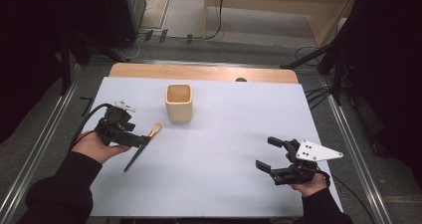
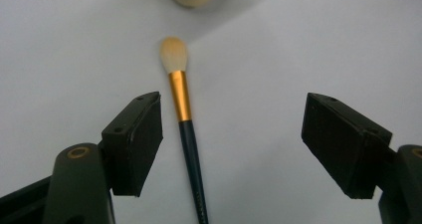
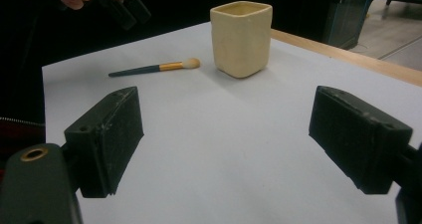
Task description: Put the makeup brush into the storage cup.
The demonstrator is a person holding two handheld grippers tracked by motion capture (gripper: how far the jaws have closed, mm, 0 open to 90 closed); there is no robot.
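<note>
We see the brush [image 1: 142, 147] lying flat on the white sheet [image 1: 209, 184], its pale tip near the cream cup [image 1: 178, 102], while our left gripper [image 1: 130, 136] hovers beside the brush, jaws wide and empty, and our right gripper [image 1: 266, 155], well apart from the cup, gapes wide too.

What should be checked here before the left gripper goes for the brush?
1. Left gripper open: ok, nothing between its pads.
2. Brush lies flat on the table, between the jaws' line: ok.
3. Brush centred in the gap: not ok, it sits near one pad.
4. Cup upright, mouth free: ok.
5. Right gripper open and apart from brush and cup: ok.
</note>
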